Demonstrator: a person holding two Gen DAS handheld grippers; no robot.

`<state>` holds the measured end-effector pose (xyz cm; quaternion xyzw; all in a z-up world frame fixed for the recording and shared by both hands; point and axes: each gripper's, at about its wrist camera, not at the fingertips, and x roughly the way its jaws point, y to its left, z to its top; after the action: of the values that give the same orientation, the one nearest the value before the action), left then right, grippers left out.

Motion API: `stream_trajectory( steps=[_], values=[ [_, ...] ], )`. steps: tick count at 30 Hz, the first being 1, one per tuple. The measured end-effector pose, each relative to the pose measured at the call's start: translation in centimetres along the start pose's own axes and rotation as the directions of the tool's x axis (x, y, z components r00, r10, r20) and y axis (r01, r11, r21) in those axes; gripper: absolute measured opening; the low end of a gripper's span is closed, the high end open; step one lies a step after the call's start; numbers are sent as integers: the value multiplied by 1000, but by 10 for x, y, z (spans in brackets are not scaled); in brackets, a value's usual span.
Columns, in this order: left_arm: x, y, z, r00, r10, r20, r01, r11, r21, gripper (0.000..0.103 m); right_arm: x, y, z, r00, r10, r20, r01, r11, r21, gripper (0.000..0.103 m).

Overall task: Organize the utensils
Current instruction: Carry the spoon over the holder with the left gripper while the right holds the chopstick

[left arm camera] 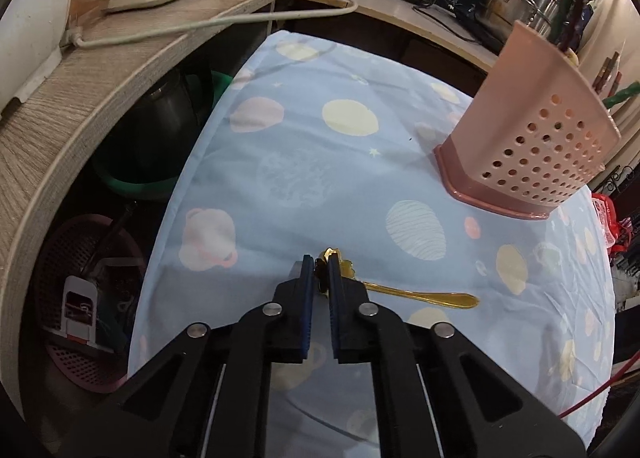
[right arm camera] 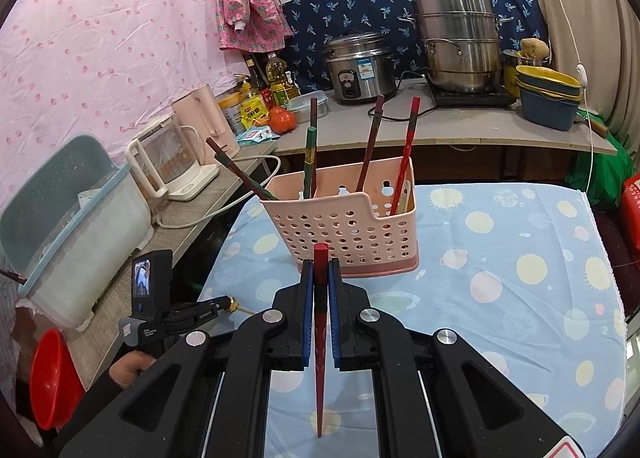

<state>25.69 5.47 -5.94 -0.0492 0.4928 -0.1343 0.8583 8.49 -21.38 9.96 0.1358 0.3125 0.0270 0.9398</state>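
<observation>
My left gripper (left arm camera: 320, 264) is shut on the handle end of a gold spoon (left arm camera: 420, 294), which rests on the blue planet-print tablecloth (left arm camera: 312, 145) with its bowl pointing right. My right gripper (right arm camera: 320, 270) is shut on a red chopstick (right arm camera: 320, 338), held upright in front of the pink perforated utensil holder (right arm camera: 344, 225). The holder also shows in the left wrist view (left arm camera: 536, 145) at the right. Several red, green and brown chopsticks (right arm camera: 404, 153) stand in it. The left gripper with its camera shows in the right wrist view (right arm camera: 160, 310) at lower left.
A wooden shelf (left arm camera: 100, 73) with a kettle (right arm camera: 168, 161) and a dish bin (right arm camera: 80, 225) runs along the left. A counter (right arm camera: 440, 125) behind the table holds a rice cooker (right arm camera: 360, 65), steamer pots (right arm camera: 456, 41), bowls and bottles. Baskets (left arm camera: 80, 290) sit below the shelf.
</observation>
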Motion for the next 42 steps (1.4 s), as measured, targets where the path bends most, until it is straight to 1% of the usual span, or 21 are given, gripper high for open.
stream_trajectory(
  steps=[5,9,14,19,22,26,29,34,38,42],
  values=[
    [-43,-24,-2,999,-15,51,13,999,43,2,-6,4,4,1000,-3,16,4,1000,-18,7],
    [-86,-59,-3,995,-5,105,-9,992,129,2,-16,6,14,999,-11,40,13,999,-38,7],
    [-128,-99,0,988,-43,148,9,975,222,1,-27,7,31,996,-31,81,36,997,-66,7],
    [-156,-137,9,979,-81,187,19,950,311,2,-36,6,49,992,-34,124,44,996,-82,7],
    [-167,-154,18,972,-103,213,24,938,345,2,-41,3,63,989,-29,148,42,996,-84,7],
    [-182,-171,34,960,-118,254,12,924,382,2,-48,1,86,981,-32,192,52,994,-99,7],
    [-193,-185,52,948,-105,299,-29,911,412,2,-50,0,106,975,-30,219,55,993,-107,7],
    [-200,-202,85,933,-47,357,-129,881,455,2,-48,1,142,963,-41,266,77,989,-123,7],
    [-193,-213,111,911,42,411,-255,840,479,2,-43,2,170,953,-44,298,87,987,-132,7],
    [-171,-212,129,905,111,411,-320,815,484,2,-27,4,189,954,-35,296,79,988,-135,7]
  ],
)
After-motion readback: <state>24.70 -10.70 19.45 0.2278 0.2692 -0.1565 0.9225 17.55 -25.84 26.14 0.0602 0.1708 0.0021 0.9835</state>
